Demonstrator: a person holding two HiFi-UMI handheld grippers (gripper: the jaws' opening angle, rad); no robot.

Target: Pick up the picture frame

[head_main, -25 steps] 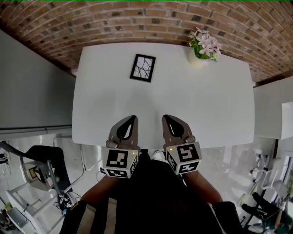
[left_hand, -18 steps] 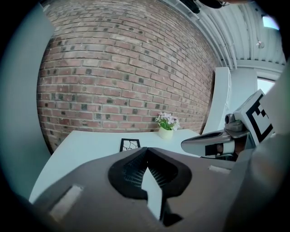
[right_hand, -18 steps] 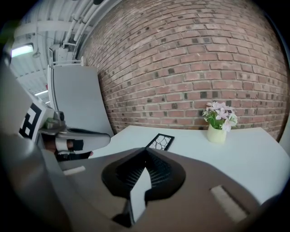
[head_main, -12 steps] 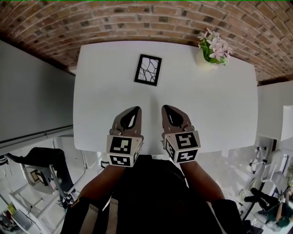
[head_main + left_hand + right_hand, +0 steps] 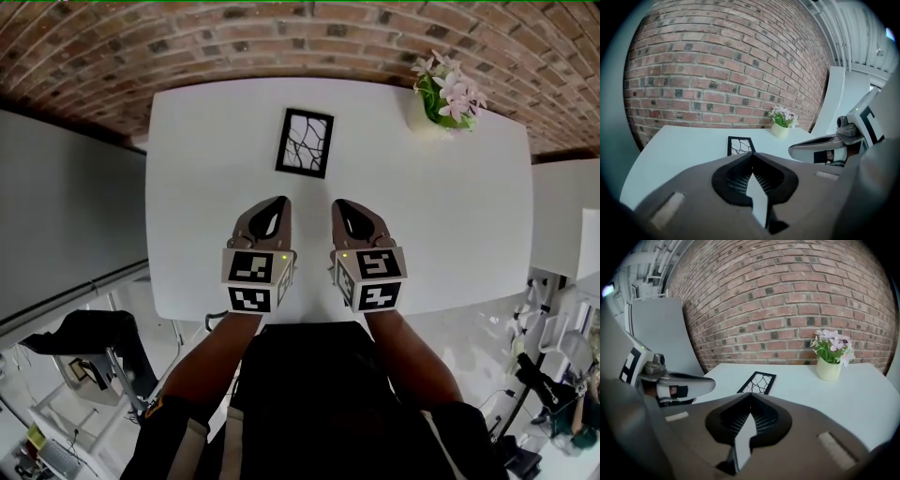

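Observation:
A black picture frame [image 5: 306, 142] with a white branching pattern lies flat on the white table [image 5: 422, 206], toward its far side. It also shows ahead of the jaws as the picture frame [image 5: 740, 145] in the left gripper view and the picture frame [image 5: 757, 382] in the right gripper view. My left gripper [image 5: 281, 201] is shut and empty over the table's near half, short of the frame. Beside it my right gripper [image 5: 337, 203] is shut and empty too. Their tips meet with nothing between them, seen as the left gripper [image 5: 752, 153] and the right gripper [image 5: 750, 394].
A pale pot of pink flowers [image 5: 443, 97] stands at the table's far right corner. A brick wall [image 5: 281, 42] runs behind the table. White panels flank the table; clutter and a black chair [image 5: 94, 347] sit on the floor near me.
Both grippers have moved forward over the table toward the frame and sunk a little. They stayed shut and side by side.

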